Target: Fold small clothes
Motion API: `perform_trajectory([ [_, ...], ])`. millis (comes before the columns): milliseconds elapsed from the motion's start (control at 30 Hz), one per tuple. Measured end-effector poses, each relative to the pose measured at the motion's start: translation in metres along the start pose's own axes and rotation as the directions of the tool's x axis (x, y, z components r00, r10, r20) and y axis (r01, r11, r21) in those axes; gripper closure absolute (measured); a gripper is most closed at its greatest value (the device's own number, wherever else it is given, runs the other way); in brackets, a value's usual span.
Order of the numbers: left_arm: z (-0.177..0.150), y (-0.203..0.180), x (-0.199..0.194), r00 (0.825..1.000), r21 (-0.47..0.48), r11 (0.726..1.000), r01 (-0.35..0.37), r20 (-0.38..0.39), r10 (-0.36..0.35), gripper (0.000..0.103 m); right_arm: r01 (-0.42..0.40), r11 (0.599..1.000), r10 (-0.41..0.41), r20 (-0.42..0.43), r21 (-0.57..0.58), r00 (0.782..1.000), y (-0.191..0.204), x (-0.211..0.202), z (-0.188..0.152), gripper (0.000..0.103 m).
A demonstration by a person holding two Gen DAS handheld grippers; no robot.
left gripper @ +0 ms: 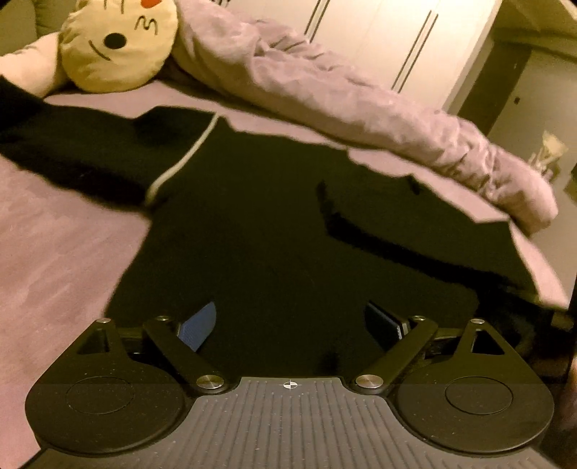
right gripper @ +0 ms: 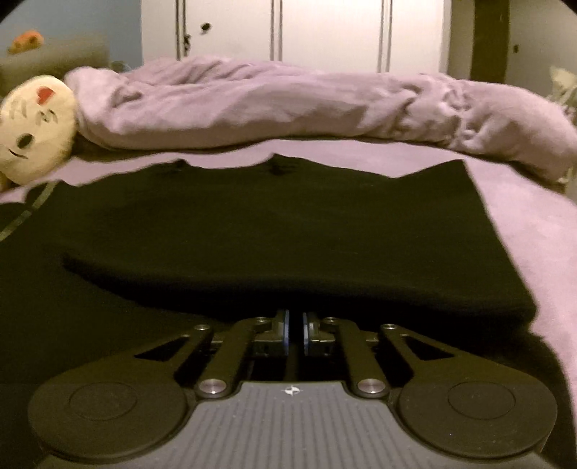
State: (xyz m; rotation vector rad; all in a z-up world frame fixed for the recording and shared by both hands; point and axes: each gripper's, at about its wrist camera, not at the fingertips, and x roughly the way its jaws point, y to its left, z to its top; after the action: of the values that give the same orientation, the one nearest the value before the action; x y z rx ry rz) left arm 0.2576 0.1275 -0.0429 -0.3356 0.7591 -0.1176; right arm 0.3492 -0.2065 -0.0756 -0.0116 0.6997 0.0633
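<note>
A black long-sleeved garment [left gripper: 252, 216] lies spread on the purple bed sheet [left gripper: 54, 252], with a white stripe [left gripper: 180, 158] near its shoulder and one sleeve stretched out to the left. My left gripper [left gripper: 291, 310] hovers open over the garment's near part, nothing between its blue pads. In the right wrist view the garment [right gripper: 252, 216] has a layer folded over itself, its thick near edge lying right at my right gripper [right gripper: 295, 314]. That gripper is shut, its pads pinched to a narrow dark slit on the fabric's edge.
A bunched purple duvet [left gripper: 324, 90] runs along the far side of the bed, just behind the garment. A cream plush face cushion [left gripper: 119, 43] sits at the far left. White wardrobe doors [right gripper: 324, 29] stand behind the bed. The bed's edge falls away at the right.
</note>
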Motion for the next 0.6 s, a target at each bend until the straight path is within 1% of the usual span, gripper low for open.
perform_trajectory([
  [67, 0.011, -0.010, 0.008, 0.999, 0.002, 0.999, 0.039, 0.012, -0.039, 0.009, -0.003, 1.000, 0.003, 0.009, 0.014, 1.000, 0.000, -0.009, -0.004, 0.095],
  [133, 0.022, -0.017, 0.022, 0.998, -0.017, 0.998, 0.054, 0.013, -0.054, 0.009, 0.018, 0.999, -0.019, 0.020, 0.029, 1.000, -0.006, -0.021, -0.013, 0.094],
  [167, 0.028, -0.019, 0.030, 0.997, -0.035, 0.997, 0.073, 0.016, -0.072, 0.009, 0.050, 0.998, -0.051, 0.027, 0.024, 0.998, -0.009, -0.028, -0.019, 0.094],
  [233, 0.039, -0.019, 0.051, 0.993, -0.091, 0.989, 0.113, -0.006, -0.114, 0.009, 0.143, 0.990, -0.142, 0.055, 0.001, 0.988, -0.018, -0.042, -0.032, 0.094],
  [300, 0.047, -0.015, 0.073, 0.988, -0.177, 0.973, 0.150, -0.018, -0.156, 0.010, 0.217, 0.976, -0.215, 0.065, -0.021, 0.974, -0.029, -0.051, -0.045, 0.093],
  [333, 0.052, -0.013, 0.085, 0.985, -0.222, 0.962, 0.162, -0.030, -0.173, 0.012, 0.234, 0.972, -0.233, 0.071, -0.018, 0.970, -0.035, -0.055, -0.051, 0.092],
  [367, 0.055, -0.012, 0.097, 0.983, -0.264, 0.951, 0.163, -0.040, -0.180, 0.015, 0.245, 0.969, -0.244, 0.075, -0.008, 0.967, -0.042, -0.058, -0.058, 0.086],
  [400, 0.058, -0.010, 0.107, 0.982, -0.296, 0.942, 0.161, -0.047, -0.182, 0.022, 0.247, 0.969, -0.246, 0.085, -0.001, 0.966, -0.048, -0.061, -0.065, 0.082],
  [467, 0.063, -0.010, 0.122, 0.980, -0.343, 0.925, 0.164, -0.047, -0.191, 0.027, 0.226, 0.974, -0.226, 0.128, 0.008, 0.966, -0.055, -0.066, -0.078, 0.081],
  [500, 0.065, -0.010, 0.129, 0.978, -0.356, 0.919, 0.170, -0.051, -0.201, 0.031, 0.218, 0.976, -0.218, 0.145, 0.013, 0.965, -0.057, -0.068, -0.083, 0.080],
  [533, 0.067, -0.011, 0.135, 0.978, -0.369, 0.915, 0.166, -0.059, -0.201, 0.035, 0.212, 0.977, -0.213, 0.156, 0.022, 0.965, -0.058, -0.068, -0.085, 0.080],
  [600, 0.070, -0.016, 0.147, 0.977, -0.370, 0.915, 0.158, -0.079, -0.201, 0.047, 0.203, 0.979, -0.206, 0.159, 0.037, 0.966, -0.063, -0.066, -0.085, 0.079],
])
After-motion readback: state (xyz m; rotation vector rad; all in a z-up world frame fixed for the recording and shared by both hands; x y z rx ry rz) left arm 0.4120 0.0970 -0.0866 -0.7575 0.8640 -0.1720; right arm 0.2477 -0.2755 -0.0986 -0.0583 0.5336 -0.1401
